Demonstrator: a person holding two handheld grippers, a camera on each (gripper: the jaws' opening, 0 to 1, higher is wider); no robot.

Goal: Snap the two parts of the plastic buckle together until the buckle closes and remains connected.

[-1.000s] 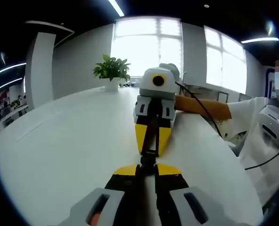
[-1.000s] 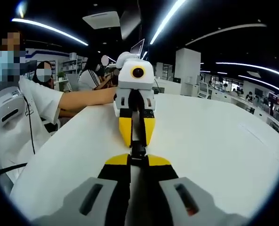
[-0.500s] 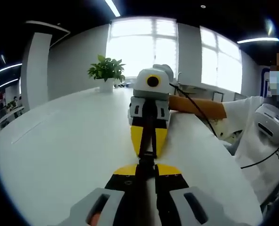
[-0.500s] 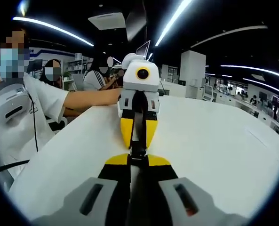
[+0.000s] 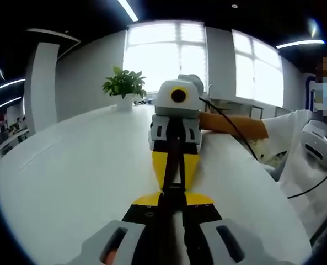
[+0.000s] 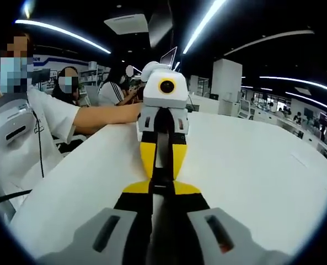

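Note:
The black plastic buckle [image 5: 173, 189] hangs between two yellow-tipped grippers that face each other tip to tip above a white table [image 5: 69, 165]. My left gripper [image 5: 172, 200] rises from the bottom of the left gripper view, shut on one black buckle part. My right gripper [image 5: 173, 179] points back at it, shut on the other part, with a black strap running up between its fingers. In the right gripper view the right gripper [image 6: 162, 190] meets the left gripper [image 6: 162, 172] at the buckle [image 6: 162, 181]. The fingertips hide the joint between the two parts.
A potted plant [image 5: 124, 85] stands at the table's far end by the windows. The person holding the grippers, in a white shirt [image 5: 312, 149], sits at the table's edge [image 6: 20, 127]. Other people [image 6: 105, 91] sit behind. Bare tabletop lies on both sides.
The two grippers have moved toward each other. The gap between their yellow tips, where the buckle parts showed, has closed.

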